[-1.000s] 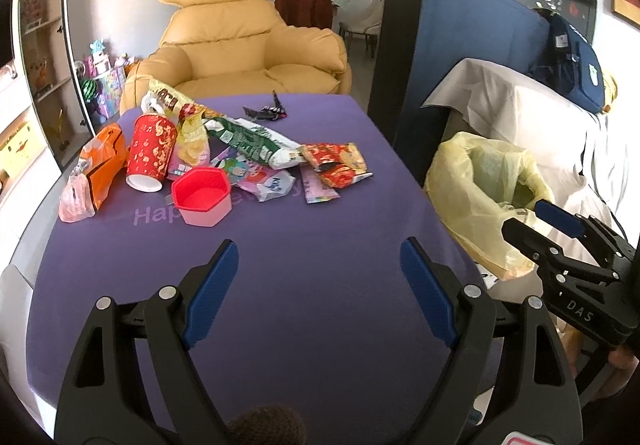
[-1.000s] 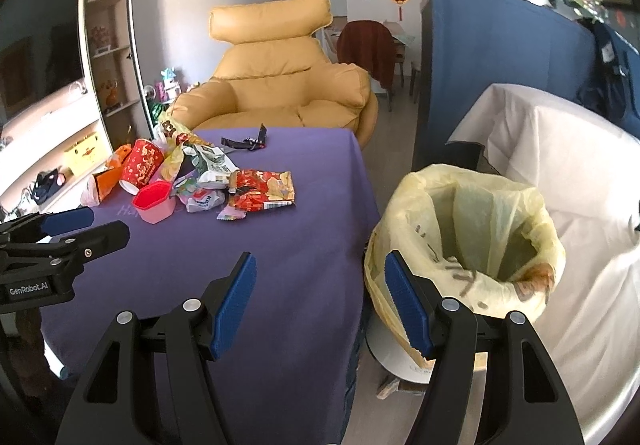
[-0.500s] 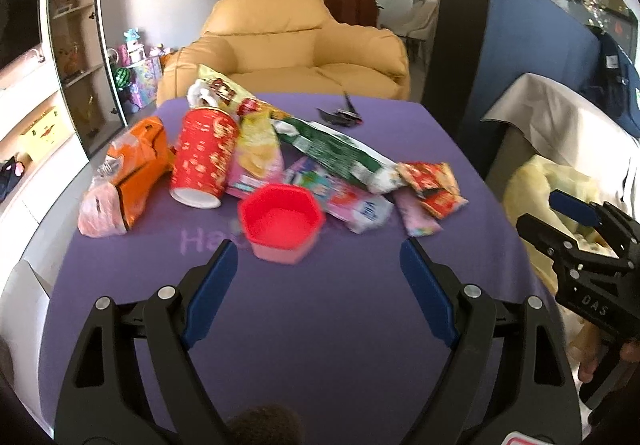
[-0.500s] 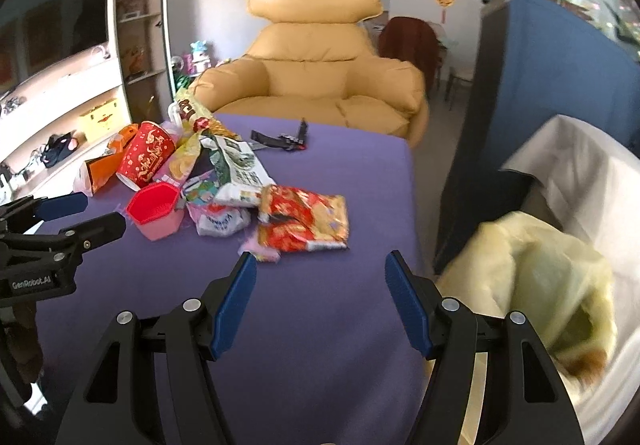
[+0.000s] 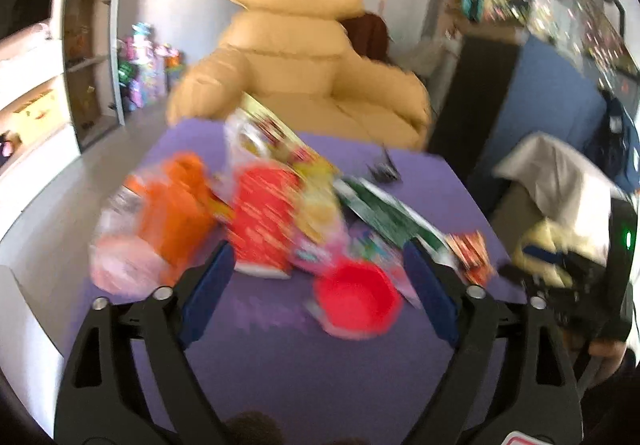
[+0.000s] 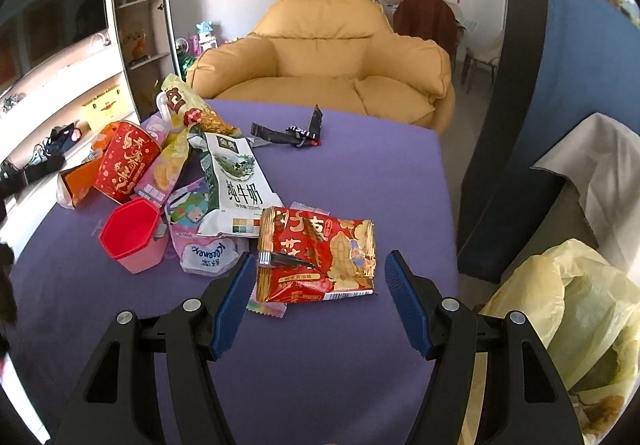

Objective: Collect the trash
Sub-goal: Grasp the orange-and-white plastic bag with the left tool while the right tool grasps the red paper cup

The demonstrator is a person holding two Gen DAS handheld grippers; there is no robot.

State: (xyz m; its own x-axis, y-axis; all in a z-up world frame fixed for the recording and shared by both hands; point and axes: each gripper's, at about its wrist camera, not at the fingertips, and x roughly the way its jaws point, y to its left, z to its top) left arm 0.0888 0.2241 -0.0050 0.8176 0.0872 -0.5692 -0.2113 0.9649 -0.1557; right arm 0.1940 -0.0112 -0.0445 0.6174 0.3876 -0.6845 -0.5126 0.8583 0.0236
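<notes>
A heap of trash lies on the purple table (image 6: 360, 173). In the right wrist view my right gripper (image 6: 320, 293) is open and empty, its fingers either side of a red peanut packet (image 6: 320, 257). Behind it lie a white-green milk pouch (image 6: 234, 181), a red hexagonal cup (image 6: 130, 233), a red paper cup (image 6: 124, 163) and a black wrapper (image 6: 292, 133). The left wrist view is blurred. My left gripper (image 5: 316, 289) is open and empty just short of the red hexagonal cup (image 5: 356, 301) and the red paper cup (image 5: 266, 221). An orange bag (image 5: 172, 221) lies to the left.
A bin lined with a yellow bag (image 6: 568, 325) stands off the table's right edge. A yellow armchair (image 6: 324, 57) is behind the table. Shelves (image 6: 132, 21) stand at the left. A blue cabinet (image 6: 580, 85) and white cloth (image 6: 600, 169) are on the right.
Both grippers have moved forward toward the trash heap. The right one has swung left, from over the bin to the red peanut packet. Both jaws stay open.
</notes>
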